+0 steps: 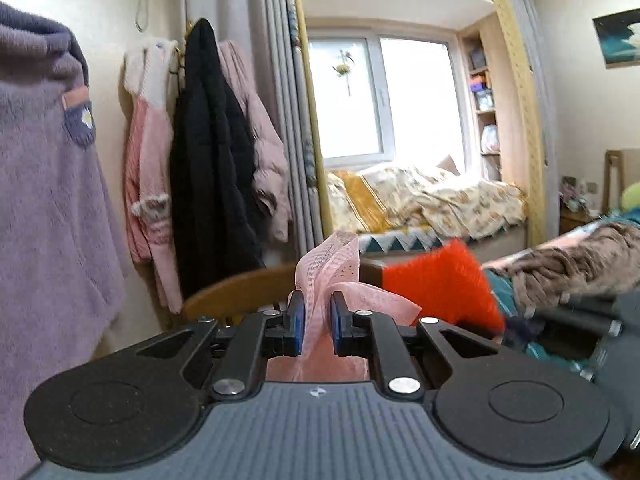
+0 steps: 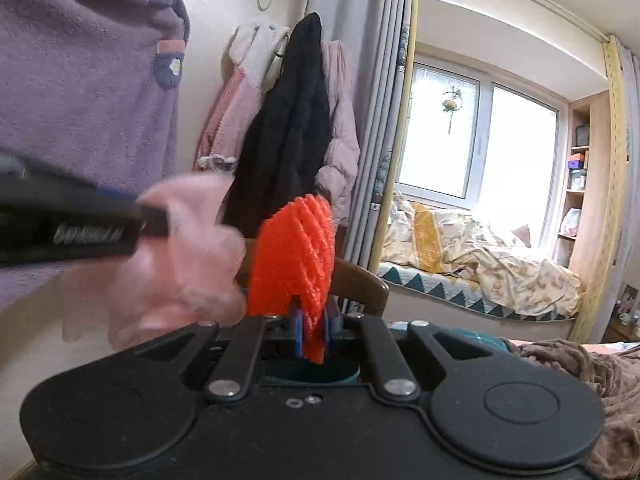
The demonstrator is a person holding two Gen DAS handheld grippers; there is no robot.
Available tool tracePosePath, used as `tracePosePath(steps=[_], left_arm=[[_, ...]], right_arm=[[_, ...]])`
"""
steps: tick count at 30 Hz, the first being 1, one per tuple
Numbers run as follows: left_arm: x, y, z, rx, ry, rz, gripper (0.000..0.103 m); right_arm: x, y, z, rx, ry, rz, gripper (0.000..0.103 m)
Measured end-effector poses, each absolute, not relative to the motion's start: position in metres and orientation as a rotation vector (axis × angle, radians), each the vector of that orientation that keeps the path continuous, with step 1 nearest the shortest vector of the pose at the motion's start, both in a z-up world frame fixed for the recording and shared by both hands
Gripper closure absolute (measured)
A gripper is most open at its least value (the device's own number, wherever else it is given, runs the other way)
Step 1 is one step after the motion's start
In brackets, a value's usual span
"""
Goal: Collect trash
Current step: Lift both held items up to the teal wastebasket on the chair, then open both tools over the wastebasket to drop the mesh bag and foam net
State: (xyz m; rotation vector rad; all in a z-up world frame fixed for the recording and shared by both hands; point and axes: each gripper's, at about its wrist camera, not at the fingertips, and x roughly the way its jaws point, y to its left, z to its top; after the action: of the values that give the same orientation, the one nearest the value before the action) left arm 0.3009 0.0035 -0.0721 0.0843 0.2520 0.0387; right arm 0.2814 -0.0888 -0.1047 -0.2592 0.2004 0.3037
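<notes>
My left gripper [image 1: 318, 322] is shut on a pink mesh wrapper [image 1: 332, 272] that stands up between its blue pads and hangs down below them. My right gripper [image 2: 315, 330] is shut on an orange foam net [image 2: 296, 256], which fans upward from the pads. In the left wrist view the orange net [image 1: 444, 284] shows blurred at the right, with the right gripper's black body [image 1: 580, 332] beyond it. In the right wrist view the left gripper's dark body [image 2: 68, 224] crosses at the left, with the pink wrapper [image 2: 180, 256] blurred around its tip.
Hanging clothes line the wall: a purple fleece [image 1: 44, 200], a pink robe [image 1: 148, 184], a black coat [image 1: 212, 168]. A wooden chair back [image 1: 240, 292] curves just beyond the left gripper. A window seat with floral bedding [image 1: 432, 200] and a brown blanket [image 1: 580, 264] lie to the right.
</notes>
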Motion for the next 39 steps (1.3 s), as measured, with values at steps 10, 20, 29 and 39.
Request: tracePosePath(steps=[10,20,29,39], left_arm=[[0.371,0.005,-0.103,0.022,0.347,0.056,0.090],[0.406,0.024,-0.143,-0.084,0.489,0.056,0.090],[0.424,0.025,-0.166,-0.070,0.579,0.049,0.090],[0.425,0.028,-0.179,-0.084,0.605,0.036,0.075]], right_arm=[[0.332,-0.072,-0.136,-0.263,0.289,0.270,0.095],[0.356,-0.061,-0.171,-0.242,0.403,0.315,0.094],[0.371,-0.058,-0.177,-0.244,0.445,0.296,0.085],[0.366,-0.063,-0.178,-0.237,0.410,0.297,0.051]])
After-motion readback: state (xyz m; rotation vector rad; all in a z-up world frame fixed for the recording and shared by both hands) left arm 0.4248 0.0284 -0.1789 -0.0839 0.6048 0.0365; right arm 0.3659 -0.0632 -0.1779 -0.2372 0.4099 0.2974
